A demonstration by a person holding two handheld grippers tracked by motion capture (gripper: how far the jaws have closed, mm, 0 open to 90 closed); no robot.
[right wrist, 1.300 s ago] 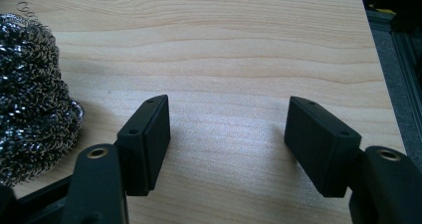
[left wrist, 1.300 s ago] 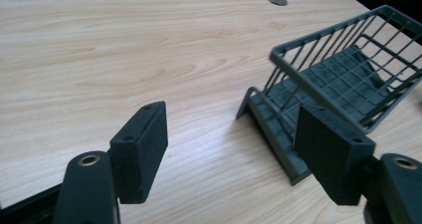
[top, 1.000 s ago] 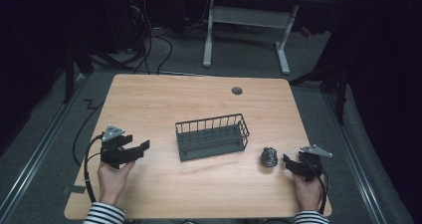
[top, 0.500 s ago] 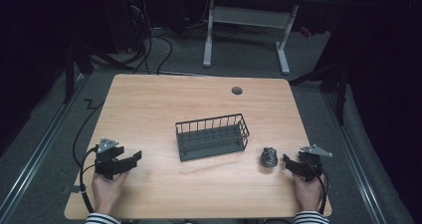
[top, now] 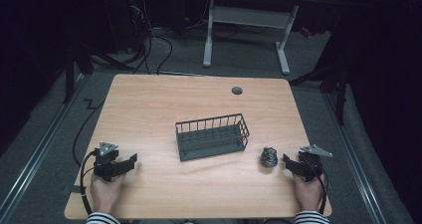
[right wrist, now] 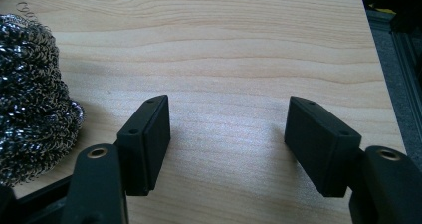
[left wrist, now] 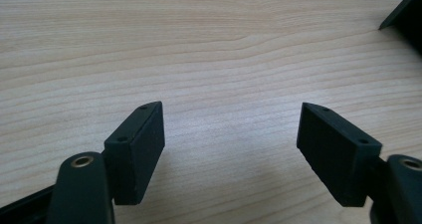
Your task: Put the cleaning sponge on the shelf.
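Observation:
A dark wire basket (top: 212,137) stands in the middle of the wooden table (top: 164,104). A steel wool scouring ball (top: 269,157) lies to the right of it, just left of my right gripper (top: 287,160). In the right gripper view the ball (right wrist: 30,89) sits beside the left jaw, outside the open gap of that gripper (right wrist: 226,134). My left gripper (top: 130,160) rests low at the table's front left, open, with bare wood between its jaws (left wrist: 231,144).
A corner of the basket (left wrist: 405,15) shows at the top right of the left gripper view. A round grommet (top: 237,90) sits near the table's far edge. The table's right edge (right wrist: 385,84) runs close to my right gripper, with floor beyond. Cables trail off the left side.
My left gripper has come down toward the table and moved nearer the front left corner. The right gripper, the ball and the basket have stayed where they were.

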